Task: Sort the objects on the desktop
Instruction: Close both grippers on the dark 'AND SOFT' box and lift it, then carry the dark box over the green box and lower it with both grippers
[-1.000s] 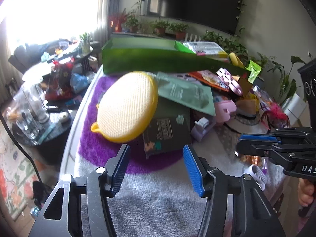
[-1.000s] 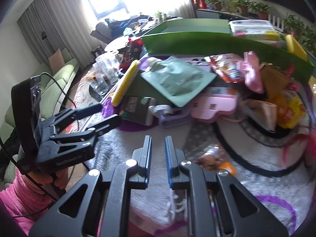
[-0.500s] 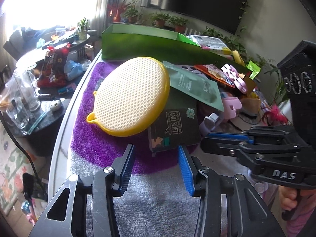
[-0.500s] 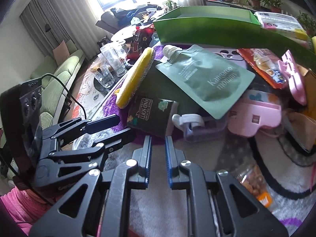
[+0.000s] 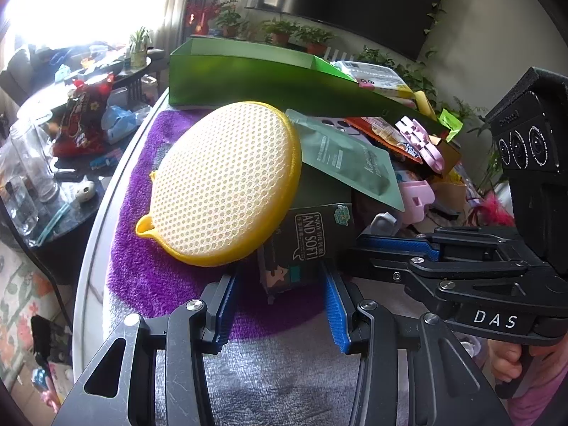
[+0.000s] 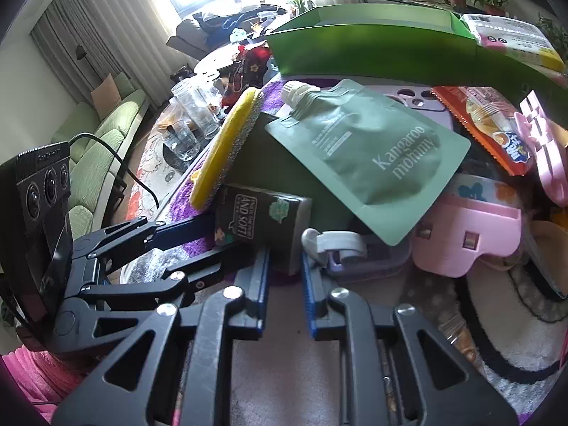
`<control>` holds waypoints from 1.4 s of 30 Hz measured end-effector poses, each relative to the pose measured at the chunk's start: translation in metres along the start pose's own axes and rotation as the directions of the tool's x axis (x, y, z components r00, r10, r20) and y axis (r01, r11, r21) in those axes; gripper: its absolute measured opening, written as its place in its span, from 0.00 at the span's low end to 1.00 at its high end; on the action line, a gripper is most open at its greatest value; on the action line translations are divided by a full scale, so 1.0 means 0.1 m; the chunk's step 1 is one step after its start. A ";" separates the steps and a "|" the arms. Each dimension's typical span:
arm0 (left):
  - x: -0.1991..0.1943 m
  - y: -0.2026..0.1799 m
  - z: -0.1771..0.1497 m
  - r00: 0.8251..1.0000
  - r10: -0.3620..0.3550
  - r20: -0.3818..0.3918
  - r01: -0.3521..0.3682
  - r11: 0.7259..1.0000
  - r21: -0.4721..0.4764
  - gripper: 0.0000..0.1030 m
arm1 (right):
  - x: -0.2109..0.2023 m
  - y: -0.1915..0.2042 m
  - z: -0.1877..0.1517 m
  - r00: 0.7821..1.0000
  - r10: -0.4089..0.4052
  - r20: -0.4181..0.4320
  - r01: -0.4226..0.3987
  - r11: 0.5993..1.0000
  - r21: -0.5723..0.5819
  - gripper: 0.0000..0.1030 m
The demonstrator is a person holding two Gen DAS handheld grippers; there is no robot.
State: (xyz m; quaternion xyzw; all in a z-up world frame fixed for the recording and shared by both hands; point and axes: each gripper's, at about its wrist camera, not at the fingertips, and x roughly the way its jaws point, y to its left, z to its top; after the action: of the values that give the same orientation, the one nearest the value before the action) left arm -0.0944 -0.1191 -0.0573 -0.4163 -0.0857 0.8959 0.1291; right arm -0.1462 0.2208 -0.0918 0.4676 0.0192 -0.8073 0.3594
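Grey fleece [image 5: 284,372] covers the near stretch of the table, bare and open right under both claws, and the table's pale curved edge [image 5: 88,248] runs close along the left, beyond it a drop to a lower glass-topped table [image 5: 64,191] crowded with jars. The left claw [image 5: 280,305] has just been closing and now stands partly open, its blue pads either side of the near end of a dark green tissue pack [image 5: 309,245] printed "AND SOFT", with a visible gap on the left pad's side, so nothing is gripped. The right claw [image 6: 284,284] has just begun to open from shut, its narrow gap at the pack's pale right end [image 6: 298,234]; its pads appear not to press on anything. In the left wrist view the right claw crosses in from the right, just beside the pack. A yellow mesh sponge [image 5: 223,184] leans over the pack's left side on a purple mat [image 5: 149,277]. A green spouted pouch [image 6: 369,156] overlaps the heap behind, with a pale clip [image 6: 340,245] and a pink plastic piece [image 6: 468,234] to the right. Little free room shows among them. Farthest, a long green tray [image 5: 269,81] spans the table's far edge.
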 end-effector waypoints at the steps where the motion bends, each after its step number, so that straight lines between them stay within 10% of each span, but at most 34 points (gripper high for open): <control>1: 0.00 0.01 0.00 1.000 -0.007 -0.002 0.007 1.000 -0.003 0.43 | 0.00 -0.01 0.00 1.000 -0.005 0.001 0.005 1.000 0.005 0.22; 23: -0.03 -0.22 0.00 1.000 0.010 0.006 -0.010 0.995 0.102 0.35 | -0.03 -0.02 0.09 0.999 0.051 0.006 -0.051 0.999 0.015 0.20; 42: -0.35 -1.14 0.50 0.989 -0.070 0.134 0.031 0.963 0.269 0.35 | -1.13 -0.21 0.15 0.977 -0.051 0.208 0.050 0.999 0.007 0.21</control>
State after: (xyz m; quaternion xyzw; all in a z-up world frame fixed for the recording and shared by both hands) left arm -0.0926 -0.0238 0.0295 -0.3278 0.0159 0.9231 0.2003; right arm -0.1354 0.2942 -0.0030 0.3803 -0.0075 -0.8607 0.3384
